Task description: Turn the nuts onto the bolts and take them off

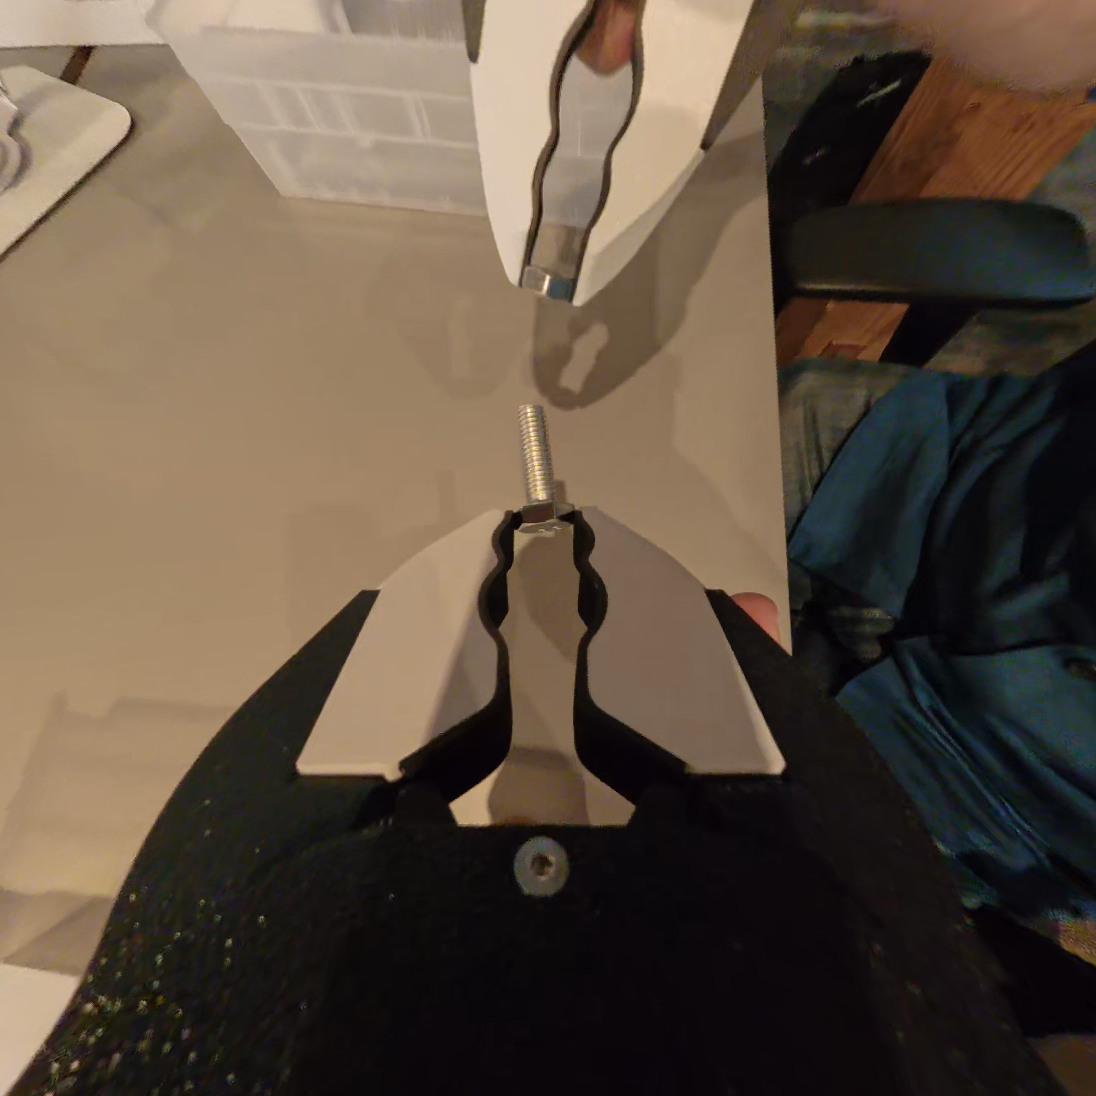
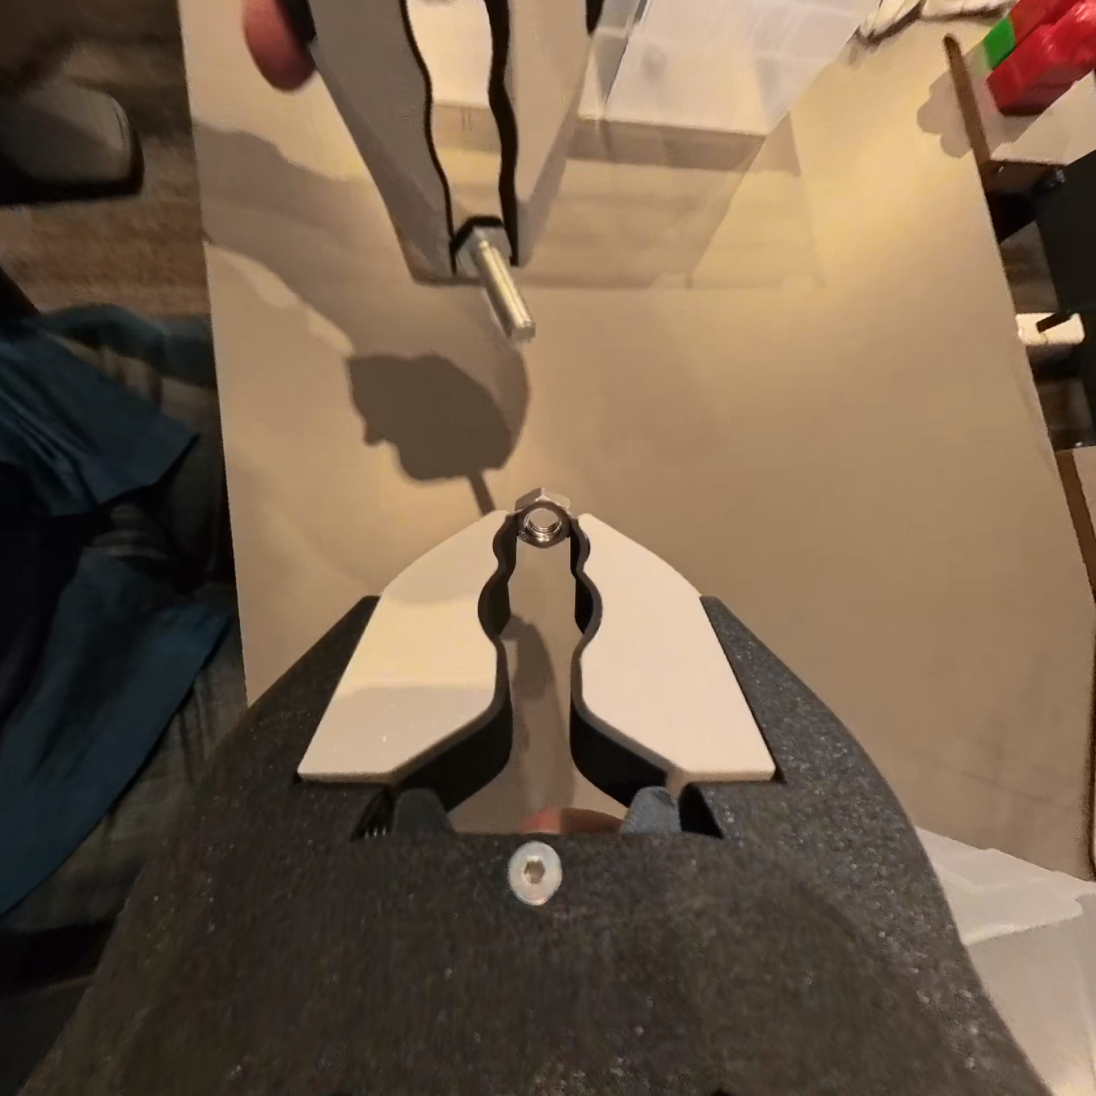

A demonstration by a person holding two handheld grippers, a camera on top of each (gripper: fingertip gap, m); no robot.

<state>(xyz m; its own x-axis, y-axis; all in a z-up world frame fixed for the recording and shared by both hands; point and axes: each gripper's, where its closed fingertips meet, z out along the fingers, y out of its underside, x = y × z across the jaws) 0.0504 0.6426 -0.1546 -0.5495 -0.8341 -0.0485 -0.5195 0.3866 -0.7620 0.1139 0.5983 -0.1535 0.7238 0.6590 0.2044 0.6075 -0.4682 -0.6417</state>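
Observation:
My left gripper (image 1: 542, 522) is shut on the hex head of a silver bolt (image 1: 534, 456), whose threaded shaft points forward over the white table (image 1: 237, 415). My right gripper (image 2: 541, 522) is shut on a silver hex nut (image 2: 539, 523), its threaded hole facing the camera. In the left wrist view the right gripper (image 1: 548, 284) hangs from the top with the nut (image 1: 547, 283) at its tips, a gap away from the bolt's end. In the right wrist view the left gripper (image 2: 483, 243) holds the bolt (image 2: 504, 284) at the top, its shaft slanting toward the nut.
A translucent drawer box (image 1: 356, 118) stands at the far side of the table. A black chair armrest (image 1: 937, 249) and dark blue cloth (image 1: 949, 534) lie off the table's right edge. Red and green blocks (image 2: 1044, 53) sit at the upper right of the right wrist view. My hands' fingertips stand some 9 centimetres from each other.

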